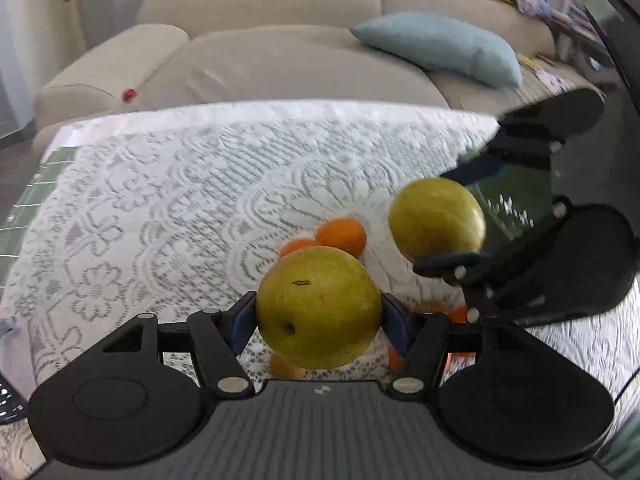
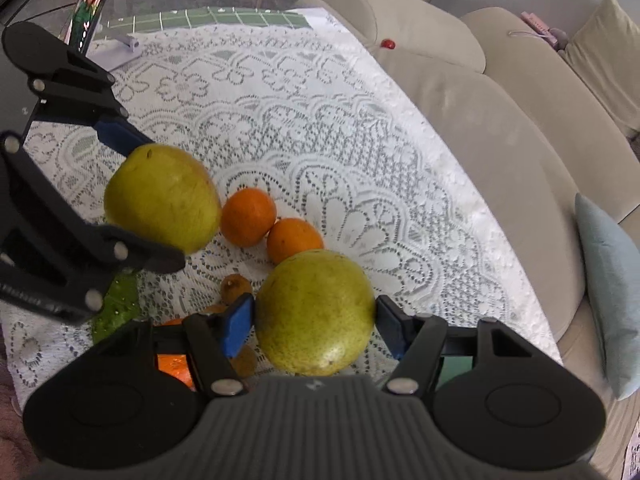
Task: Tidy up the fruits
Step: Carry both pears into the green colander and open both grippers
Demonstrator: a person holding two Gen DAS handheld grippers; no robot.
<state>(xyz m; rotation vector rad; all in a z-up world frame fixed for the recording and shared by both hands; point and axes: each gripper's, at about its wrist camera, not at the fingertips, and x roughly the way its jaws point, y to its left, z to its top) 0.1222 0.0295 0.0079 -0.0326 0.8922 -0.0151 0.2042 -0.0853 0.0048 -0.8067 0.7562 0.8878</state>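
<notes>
Left wrist view: left gripper (image 1: 319, 322) clamps a green pear (image 1: 319, 307) dead centre; at two o'clock, right gripper (image 1: 460, 216) clamps a second pear (image 1: 437, 220).

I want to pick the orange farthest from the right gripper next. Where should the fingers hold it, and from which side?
Grip the far orange across its middle, coming from above. It is round and touches the second orange on one side, so set the fingers on the two free sides, across the line joining both oranges.
</notes>
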